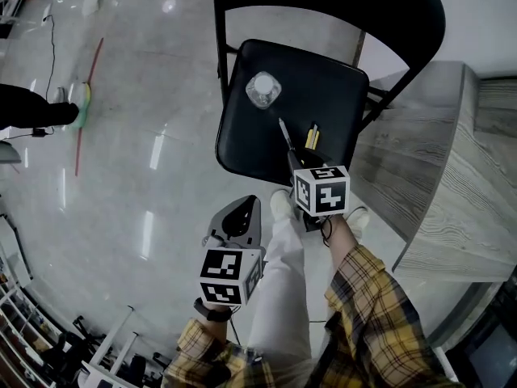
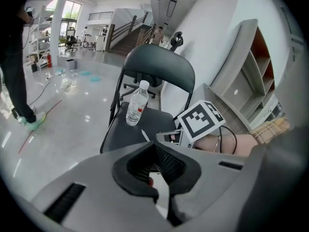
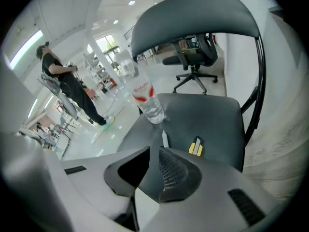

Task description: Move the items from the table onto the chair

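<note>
Nearest are the two grippers, held out from plaid sleeves. The left gripper hangs over the floor, in front of the chair and apart from it, with its jaws together and nothing in them. The right gripper is low over the front edge of the seat, its jaws a little apart with only bare seat showing between them. Three items are on the seat: a bottle stands upright toward the back, a thin pen lies just in front of the right jaws, and a yellow cutter lies just beside the pen. Neither gripper touches any of them. I judge that a put-down of the pen or the cutter is at its end. The table is at the right, close to the chair, and I see no item on the part in view, but most of it is outside the picture. The next move asks to lift the right gripper away without pushing the pen, then to look over the table for anything left.
</note>
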### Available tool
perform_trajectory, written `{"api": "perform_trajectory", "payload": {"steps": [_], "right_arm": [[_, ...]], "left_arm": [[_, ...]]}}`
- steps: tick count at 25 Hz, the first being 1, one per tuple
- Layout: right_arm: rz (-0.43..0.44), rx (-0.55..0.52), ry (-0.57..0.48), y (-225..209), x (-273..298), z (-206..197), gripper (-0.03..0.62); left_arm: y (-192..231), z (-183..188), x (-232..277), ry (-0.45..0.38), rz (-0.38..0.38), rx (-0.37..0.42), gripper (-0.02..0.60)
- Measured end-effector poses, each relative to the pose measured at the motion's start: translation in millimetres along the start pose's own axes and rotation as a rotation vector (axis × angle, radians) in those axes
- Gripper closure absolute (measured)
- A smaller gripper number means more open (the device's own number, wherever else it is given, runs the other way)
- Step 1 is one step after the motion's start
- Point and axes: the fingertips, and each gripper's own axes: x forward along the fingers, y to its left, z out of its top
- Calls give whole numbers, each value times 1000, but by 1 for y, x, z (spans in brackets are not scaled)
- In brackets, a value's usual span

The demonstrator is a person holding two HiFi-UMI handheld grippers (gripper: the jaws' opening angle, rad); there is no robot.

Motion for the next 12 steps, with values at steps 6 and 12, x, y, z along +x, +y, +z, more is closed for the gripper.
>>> {"api": "perform_trajectory", "payload": {"steps": [6,12], "right_arm": [[119,70,-161,38,-91,55,528],[227,30,-313,82,-223,89,543]], "left_arm": [[-30,55,-43,-96,-3,19,577],[-90,105,-104,-204,-38,36,577]]}}
